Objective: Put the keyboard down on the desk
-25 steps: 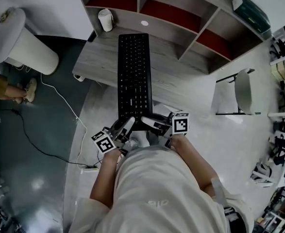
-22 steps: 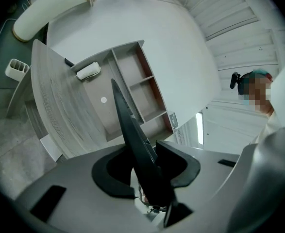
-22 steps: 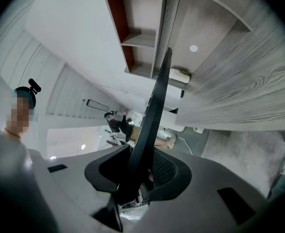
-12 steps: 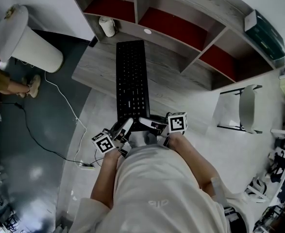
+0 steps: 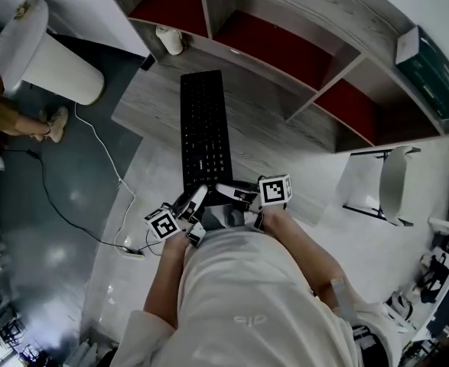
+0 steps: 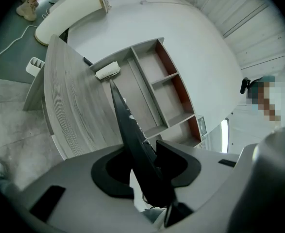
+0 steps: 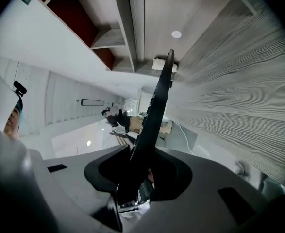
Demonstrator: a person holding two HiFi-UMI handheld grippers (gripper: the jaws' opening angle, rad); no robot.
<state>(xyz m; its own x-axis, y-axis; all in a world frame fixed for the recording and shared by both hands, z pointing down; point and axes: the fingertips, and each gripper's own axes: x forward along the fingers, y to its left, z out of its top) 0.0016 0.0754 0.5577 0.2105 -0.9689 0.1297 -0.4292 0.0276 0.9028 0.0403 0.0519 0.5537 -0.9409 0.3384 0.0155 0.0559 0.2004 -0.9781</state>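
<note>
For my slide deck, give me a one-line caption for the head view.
Left claw and right claw grip the near end of a black keyboard over the grey desk.

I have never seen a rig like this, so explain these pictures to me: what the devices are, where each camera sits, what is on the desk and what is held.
There is no robot here. A person holds a two-jaw hand tool in each hand: the left gripper and the right gripper. The cubes with square patterns are parts of them. The top-down picture comes from a camera on the person's head. The other two come from a camera riding on each gripper, looking along its jaws. Both grippers are clamped on the near end of a black keyboard, which reaches out over a grey wooden desk. A small white object sits at the back of the desk, below the shelves.
</note>
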